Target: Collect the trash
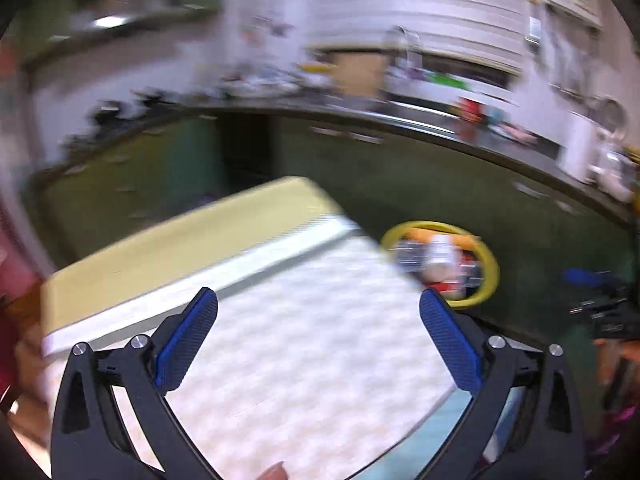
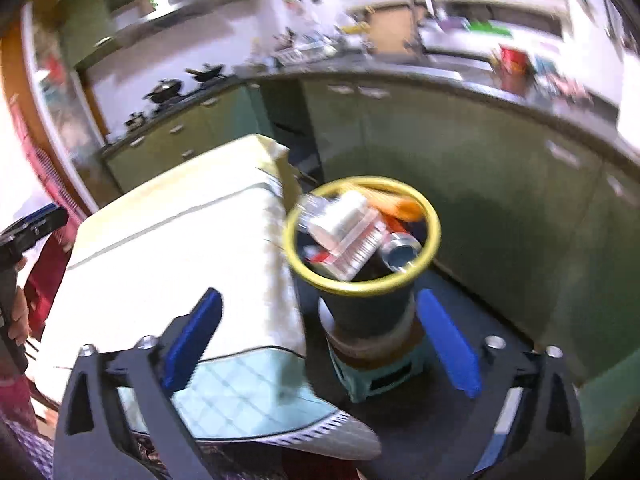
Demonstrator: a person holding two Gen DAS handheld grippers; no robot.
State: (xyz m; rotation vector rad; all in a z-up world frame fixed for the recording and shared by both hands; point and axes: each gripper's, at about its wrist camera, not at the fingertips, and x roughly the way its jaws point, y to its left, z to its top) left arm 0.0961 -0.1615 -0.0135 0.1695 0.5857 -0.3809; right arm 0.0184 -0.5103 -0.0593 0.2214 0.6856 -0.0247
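We are facing a cloth-covered white table (image 2: 168,264) that looks cleared. At two o'clock, the yellow-rimmed dark bin (image 2: 362,240) is brimming with cans and wrappers. Both blue-padded grippers, left gripper (image 1: 319,340) and right gripper (image 2: 328,342), are gaping wide, empty.

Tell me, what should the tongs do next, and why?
Probably look for more trash on the table. Both the left tongs and the right tongs are wide open with nothing between them, and the yellow-rimmed bin already holds a can and wrappers. The blurry pictures show no loose trash on the tabletop, so a slow sweep seems sensible first.
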